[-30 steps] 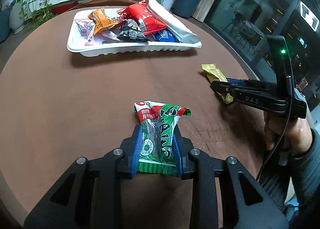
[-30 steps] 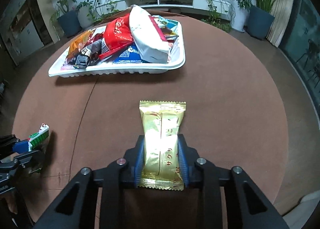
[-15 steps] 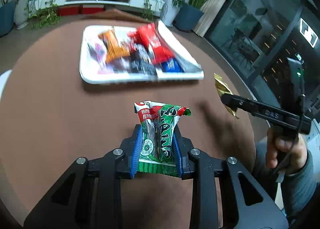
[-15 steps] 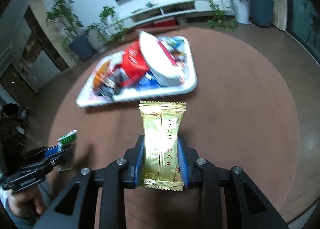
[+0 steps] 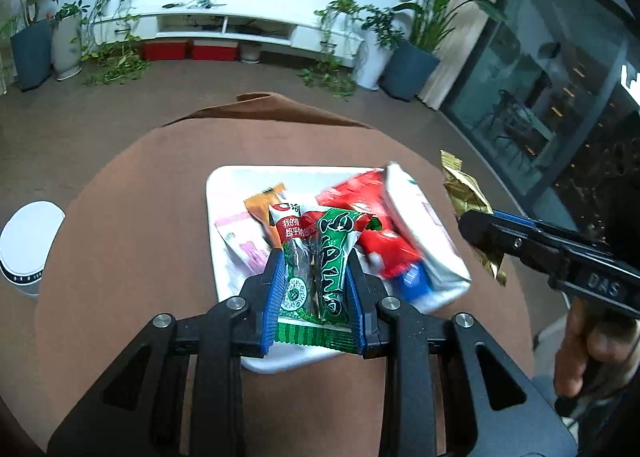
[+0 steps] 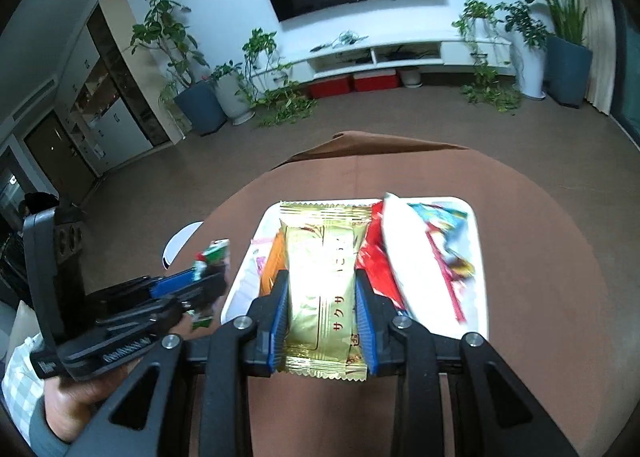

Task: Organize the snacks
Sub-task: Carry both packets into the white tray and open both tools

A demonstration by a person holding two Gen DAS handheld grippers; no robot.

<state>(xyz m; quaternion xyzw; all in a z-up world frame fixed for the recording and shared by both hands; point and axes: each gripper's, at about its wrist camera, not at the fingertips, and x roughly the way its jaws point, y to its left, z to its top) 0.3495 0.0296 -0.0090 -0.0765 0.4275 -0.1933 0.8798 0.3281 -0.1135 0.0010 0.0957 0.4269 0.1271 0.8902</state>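
Observation:
My left gripper (image 5: 316,277) is shut on a green and red snack packet (image 5: 320,257), held in the air over the near part of the white tray (image 5: 224,185). My right gripper (image 6: 322,297) is shut on a gold snack packet (image 6: 324,269), also raised over the tray (image 6: 478,257). The tray holds several packets: an orange one (image 5: 264,205), a red one (image 5: 360,193) and a big white bag (image 5: 424,233). Each gripper shows in the other's view, the right one (image 5: 476,233) at the tray's right, the left one (image 6: 208,281) at its left.
The tray lies on a round brown table (image 5: 140,217). A white round bin (image 5: 28,245) stands on the floor left of the table. Potted plants (image 5: 408,53) and a low white TV shelf (image 5: 224,23) line the far wall.
Both grippers have risen and moved forward from the table's near side to above the tray, each still holding its packet.

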